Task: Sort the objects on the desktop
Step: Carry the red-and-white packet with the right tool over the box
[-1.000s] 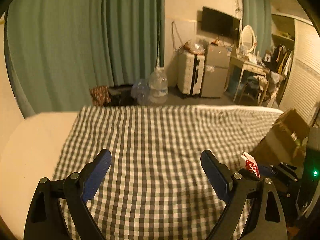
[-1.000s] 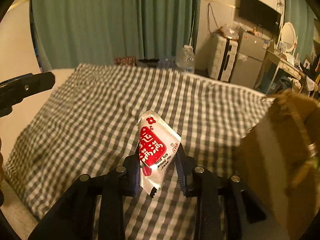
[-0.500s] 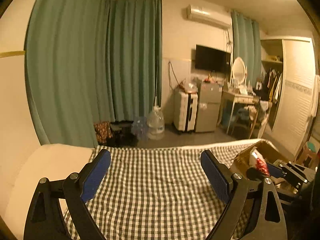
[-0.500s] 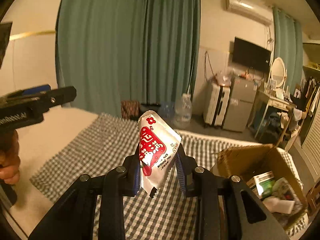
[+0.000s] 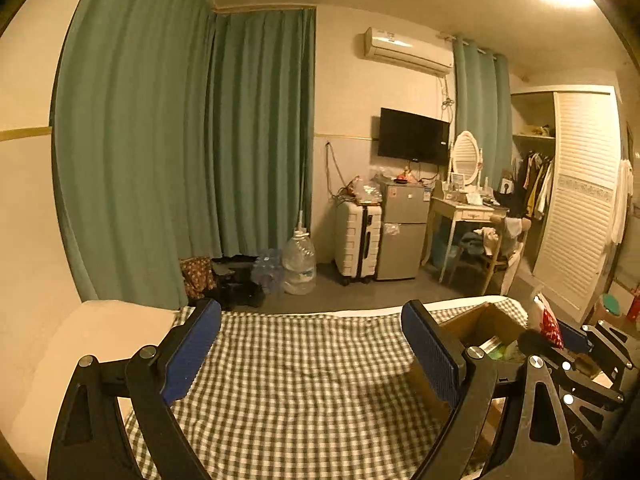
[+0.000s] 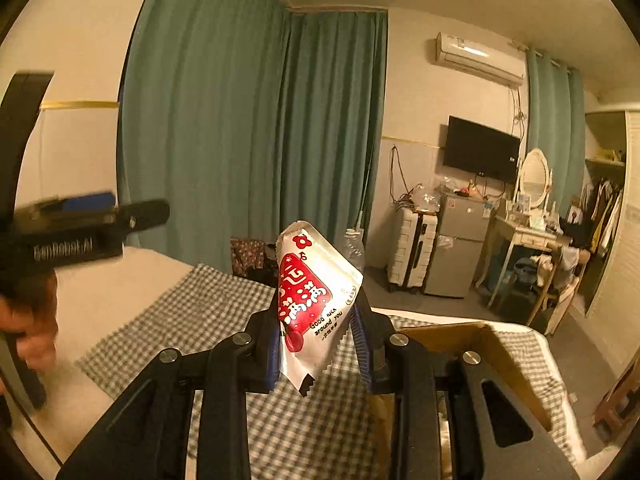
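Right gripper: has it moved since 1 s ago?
Yes. The right gripper, shut on the snack packet, has lifted and swung toward the cardboard box, which now sits just below and to its right.

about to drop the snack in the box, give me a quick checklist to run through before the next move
1. Right gripper shut on the red-and-silver snack packet: ok.
2. Packet over the cardboard box opening: not ok, box sits right of the packet.
3. Box open: ok.
4. Room inside the box: cannot tell, items already lie inside.
5. Left gripper open, holding nothing, away from the box: ok.
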### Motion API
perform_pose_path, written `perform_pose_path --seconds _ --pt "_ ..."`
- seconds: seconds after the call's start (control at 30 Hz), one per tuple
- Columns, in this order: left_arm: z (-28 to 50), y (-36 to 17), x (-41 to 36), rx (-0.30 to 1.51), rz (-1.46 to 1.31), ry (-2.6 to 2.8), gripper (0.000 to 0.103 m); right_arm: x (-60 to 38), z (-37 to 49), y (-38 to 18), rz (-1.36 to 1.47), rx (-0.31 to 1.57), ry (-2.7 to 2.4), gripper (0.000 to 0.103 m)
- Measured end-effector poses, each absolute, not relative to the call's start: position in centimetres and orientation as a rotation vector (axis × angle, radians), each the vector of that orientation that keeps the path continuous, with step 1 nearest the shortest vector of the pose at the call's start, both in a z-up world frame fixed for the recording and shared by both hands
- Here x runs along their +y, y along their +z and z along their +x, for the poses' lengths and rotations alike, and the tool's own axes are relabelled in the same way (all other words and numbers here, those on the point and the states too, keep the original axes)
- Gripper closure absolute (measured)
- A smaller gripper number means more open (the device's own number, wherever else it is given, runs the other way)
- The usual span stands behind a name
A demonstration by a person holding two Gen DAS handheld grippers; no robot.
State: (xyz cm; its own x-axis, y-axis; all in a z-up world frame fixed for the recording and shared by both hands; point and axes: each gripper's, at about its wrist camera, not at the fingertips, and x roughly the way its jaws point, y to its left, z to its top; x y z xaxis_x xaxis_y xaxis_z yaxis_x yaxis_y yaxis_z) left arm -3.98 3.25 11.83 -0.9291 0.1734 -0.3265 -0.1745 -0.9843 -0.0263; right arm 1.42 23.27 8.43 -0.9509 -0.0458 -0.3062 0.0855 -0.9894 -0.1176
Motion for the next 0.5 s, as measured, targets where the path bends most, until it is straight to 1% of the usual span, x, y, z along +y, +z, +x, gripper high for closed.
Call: perform_pose_path --seconds 0.03,0.17,0.3,0.5 --pt "-3.9 12.0 3.9 0.01 -0.494 2.919 0.009 24.1 1.7 8.5 0.474 0.208 -3.051 0.074" --pt "-3.4 12.5 7.3 0.021 -0.507 2.88 0.009 28.1 2.3 9.6 0.461 0.098 -3.082 0.074" --pt "-2.8 12.7 10.9 0.069 -0.504 2.848 0.008 31.5 3.2 10.3 0.451 0.053 -3.123 0.074" --pt "-3.0 11.8 17.1 0.117 -0.512 2.783 0.008 36.2 4.7 10.3 0.459 -0.023 -3.167 0.074"
